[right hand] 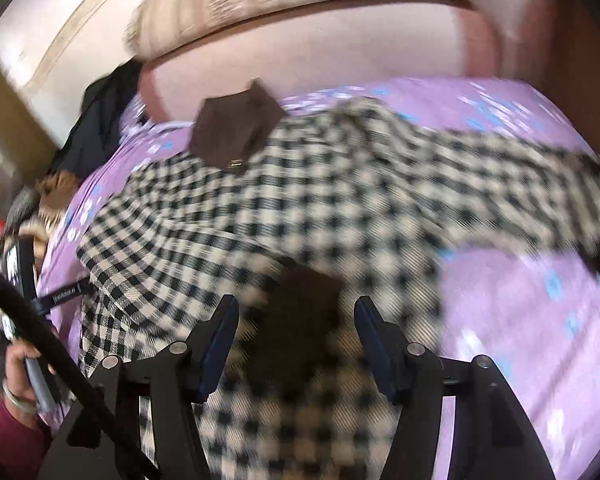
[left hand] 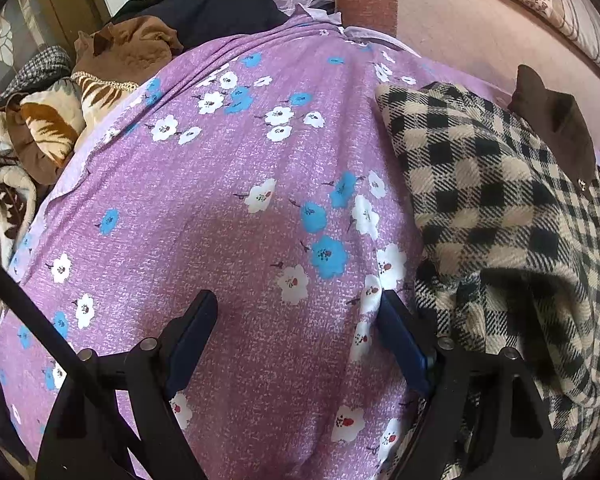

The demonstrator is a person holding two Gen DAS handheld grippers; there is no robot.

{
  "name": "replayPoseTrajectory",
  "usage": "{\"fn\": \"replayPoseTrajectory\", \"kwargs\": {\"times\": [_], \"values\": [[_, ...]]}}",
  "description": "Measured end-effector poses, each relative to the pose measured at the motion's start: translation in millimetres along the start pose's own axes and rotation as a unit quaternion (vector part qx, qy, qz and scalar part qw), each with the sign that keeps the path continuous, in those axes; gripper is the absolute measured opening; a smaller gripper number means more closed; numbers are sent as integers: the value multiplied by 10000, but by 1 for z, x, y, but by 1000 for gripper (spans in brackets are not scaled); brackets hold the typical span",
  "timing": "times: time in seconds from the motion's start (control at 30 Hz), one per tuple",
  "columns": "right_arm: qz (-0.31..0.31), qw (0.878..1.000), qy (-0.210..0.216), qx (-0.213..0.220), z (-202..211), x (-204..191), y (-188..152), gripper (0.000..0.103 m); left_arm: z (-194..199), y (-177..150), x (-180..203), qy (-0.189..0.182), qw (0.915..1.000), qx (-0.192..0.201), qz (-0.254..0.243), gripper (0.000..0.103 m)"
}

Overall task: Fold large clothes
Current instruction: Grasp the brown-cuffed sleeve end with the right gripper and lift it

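A black-and-cream checked coat (right hand: 300, 200) lies spread on a bed, its brown collar (right hand: 236, 128) toward the headboard. In the left wrist view the coat (left hand: 500, 208) fills the right side, with the collar (left hand: 556, 128) at its far end. My left gripper (left hand: 296, 300) hangs open over the purple flowered sheet (left hand: 220, 200), just left of the coat's edge, with nothing between its fingers. My right gripper (right hand: 296, 304) stands open above the coat's near part. A dark brown patch (right hand: 300, 320) of the coat shows below the gap. That view is motion-blurred.
Blankets and clothes (left hand: 32, 140) are heaped along the bed's left side, with a dark garment (left hand: 212, 0) behind them. A pink padded headboard (left hand: 460, 20) bounds the far end. A person's hand (right hand: 24, 364) holds the left gripper's handle at the right view's left edge.
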State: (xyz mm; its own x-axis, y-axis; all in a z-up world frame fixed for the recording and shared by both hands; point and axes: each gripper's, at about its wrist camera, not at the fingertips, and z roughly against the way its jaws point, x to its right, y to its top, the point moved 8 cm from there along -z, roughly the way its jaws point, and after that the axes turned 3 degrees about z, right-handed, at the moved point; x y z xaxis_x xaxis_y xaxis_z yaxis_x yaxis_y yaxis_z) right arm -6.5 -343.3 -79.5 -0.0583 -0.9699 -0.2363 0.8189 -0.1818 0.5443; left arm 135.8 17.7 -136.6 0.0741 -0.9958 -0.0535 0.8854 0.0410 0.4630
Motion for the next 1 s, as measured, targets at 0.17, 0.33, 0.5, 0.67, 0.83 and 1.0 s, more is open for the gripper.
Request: {"fn": "replayPoseTrajectory", "kwargs": {"times": [0.17,0.33,0.5,0.67,0.83,1.0], "values": [[811,9957,-29,-442,-68,-23,27,77,-3,5,0,-16,10000,45,29,81],[1288,9899,-130,-574,-78,-31,15,10,-6,10,-7,-62,9998,52,201,81],[1573,9828,-871,420,-42,-34,54,10,-7,12,-10,24,9998,86,204,81],[1292,9812,-1350,489,-60,-11,76,10,-2,15,-11,23,9996,127,252,81],[1209,9745,-1825,493,-87,9,82,18,18,26,-6,-450,9968,426,513,81],[650,9850,-1478,605,-44,21,76,29,31,31,23,-1142,9909,512,496,81]]}}
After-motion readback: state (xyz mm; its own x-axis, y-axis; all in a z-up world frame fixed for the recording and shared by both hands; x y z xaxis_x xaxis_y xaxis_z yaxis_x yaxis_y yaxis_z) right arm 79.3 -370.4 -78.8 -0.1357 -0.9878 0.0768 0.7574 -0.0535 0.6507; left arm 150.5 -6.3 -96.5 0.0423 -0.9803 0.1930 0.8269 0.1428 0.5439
